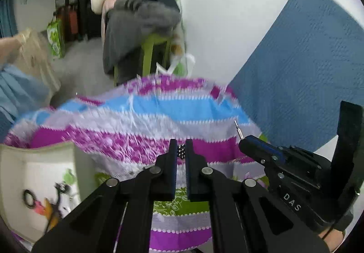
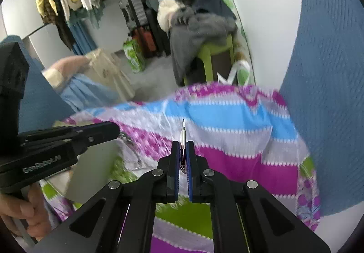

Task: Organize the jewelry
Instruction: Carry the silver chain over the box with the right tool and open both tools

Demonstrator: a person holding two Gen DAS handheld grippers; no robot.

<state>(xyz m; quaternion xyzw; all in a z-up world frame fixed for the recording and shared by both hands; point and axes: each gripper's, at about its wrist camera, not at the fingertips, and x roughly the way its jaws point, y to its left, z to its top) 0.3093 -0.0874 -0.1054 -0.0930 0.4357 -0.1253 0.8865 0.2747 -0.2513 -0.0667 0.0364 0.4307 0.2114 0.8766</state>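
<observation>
My left gripper (image 1: 181,142) is shut on a cluster of small shiny metal beads (image 1: 181,151), part of a necklace, held above the striped cloth (image 1: 159,112). A thin silver chain (image 1: 129,174) trails from behind the fingers. My right gripper (image 2: 182,145) is shut on a slim metal pin-like pendant (image 2: 182,131) whose tip pokes out past the pads; a bit of chain (image 2: 183,168) hangs under it. In the left wrist view the right gripper (image 1: 241,142) sits close on the right with the pendant (image 1: 237,129). In the right wrist view the left gripper (image 2: 117,131) is at the left, chain (image 2: 126,138) dangling.
A white box (image 1: 34,162) holding a black ring and small colourful pieces stands at the lower left. The purple, blue and white cloth covers the surface. A blue textured panel (image 1: 307,59) leans on the right. Behind are a green stool (image 1: 150,48) piled with clothes and a person's hand (image 2: 22,207).
</observation>
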